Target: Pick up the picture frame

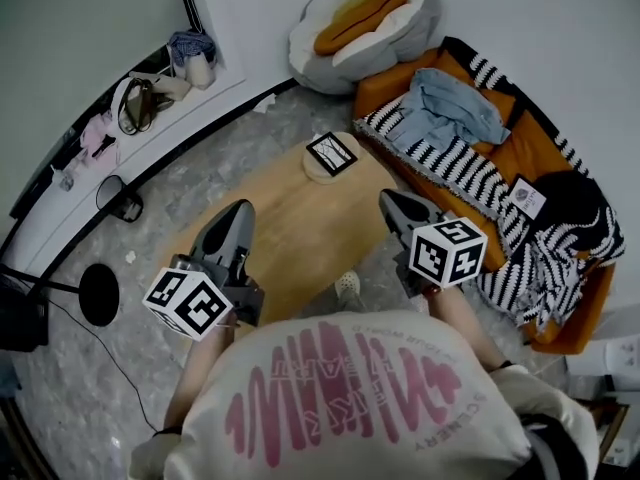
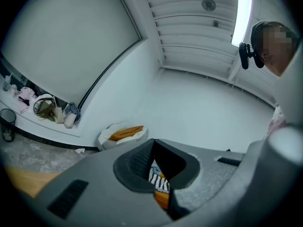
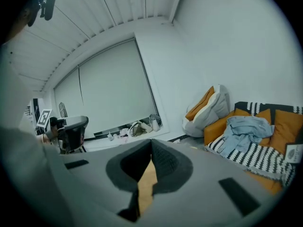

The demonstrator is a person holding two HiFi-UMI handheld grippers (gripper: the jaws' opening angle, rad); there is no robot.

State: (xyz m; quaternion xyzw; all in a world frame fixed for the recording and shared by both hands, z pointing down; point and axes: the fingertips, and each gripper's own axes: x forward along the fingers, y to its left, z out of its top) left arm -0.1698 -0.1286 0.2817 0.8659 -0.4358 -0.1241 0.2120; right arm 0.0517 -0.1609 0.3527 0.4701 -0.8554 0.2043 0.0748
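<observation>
The picture frame, black-edged with a pale picture, lies on a round wooden disc at the far end of the light wooden table. My left gripper hangs over the table's near left part, well short of the frame, jaws together and empty. My right gripper is level with it over the table's right edge, also short of the frame; its jaws look shut with nothing in them. In the left gripper view the left gripper has its tips touching. The right gripper shows only table wood through the hollow below its tips.
An orange sofa with a striped blanket and a blue cloth runs along the right. A white and orange cushion sits at the back. Bags line the sill at left. A black round base stands on the floor.
</observation>
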